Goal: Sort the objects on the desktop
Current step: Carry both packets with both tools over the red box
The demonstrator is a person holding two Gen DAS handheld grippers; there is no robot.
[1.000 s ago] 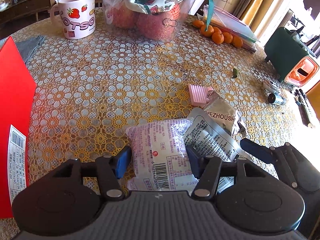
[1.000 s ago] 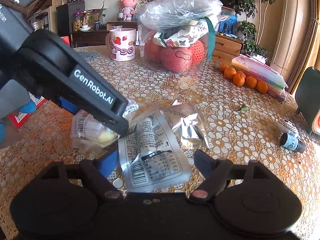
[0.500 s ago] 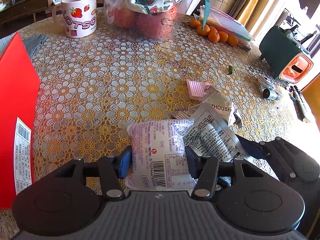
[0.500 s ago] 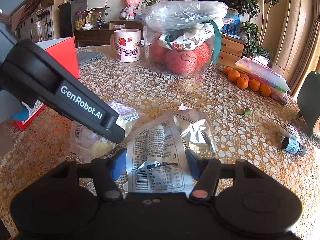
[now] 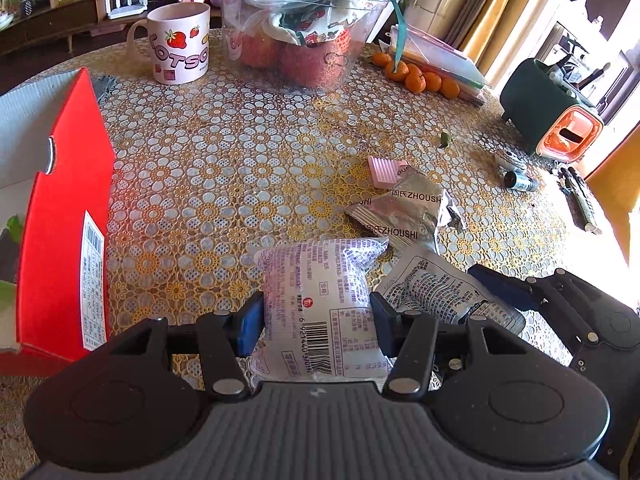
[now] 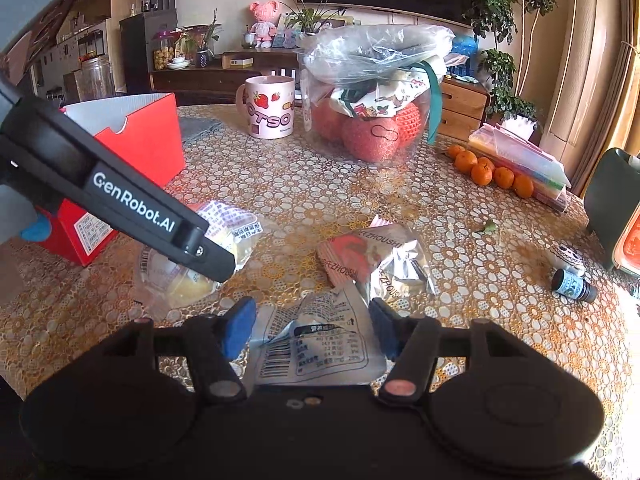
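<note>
Hiding packet (image 5: 320, 304) bottom: left tongs (image 5: 316, 320)

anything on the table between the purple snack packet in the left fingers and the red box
Nothing visible. The purple snack packet is clamped in the left gripper, and only bare lace tablecloth lies between it and the red box to its left. The silver packets sit on the far side.
</note>
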